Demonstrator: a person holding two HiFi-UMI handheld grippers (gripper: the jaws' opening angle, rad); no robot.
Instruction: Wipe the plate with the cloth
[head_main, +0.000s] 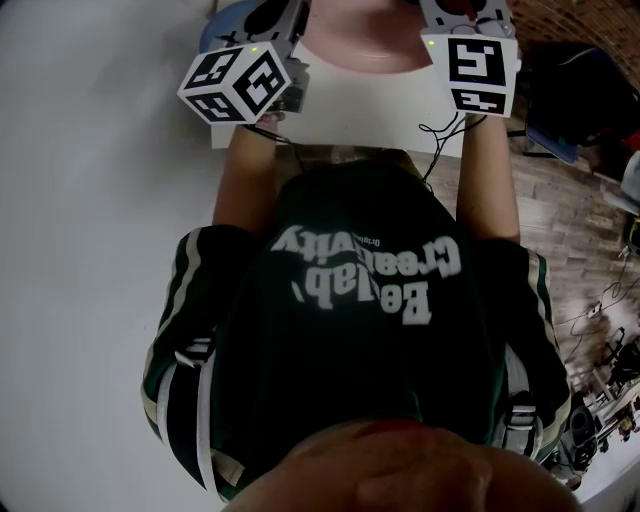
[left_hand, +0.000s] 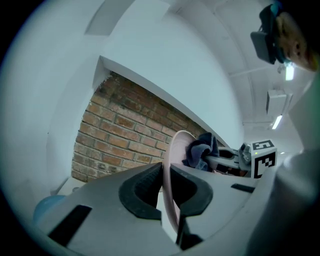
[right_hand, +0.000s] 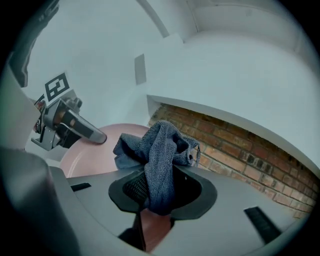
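Left claw (left_hand: 165, 186) is pinching the plate (left_hand: 173, 150) by its rim, holding it on edge, while right claw (right_hand: 161, 192) is clamping the bunched cloth (right_hand: 160, 150) at its face, so it wants firm, broad sweeps.

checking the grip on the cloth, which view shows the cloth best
Right gripper view: the cloth sits large and centred, pinched in the right tongs. The left gripper view shows only a small bunch beyond the rim of the plate; the head view shows none of it.
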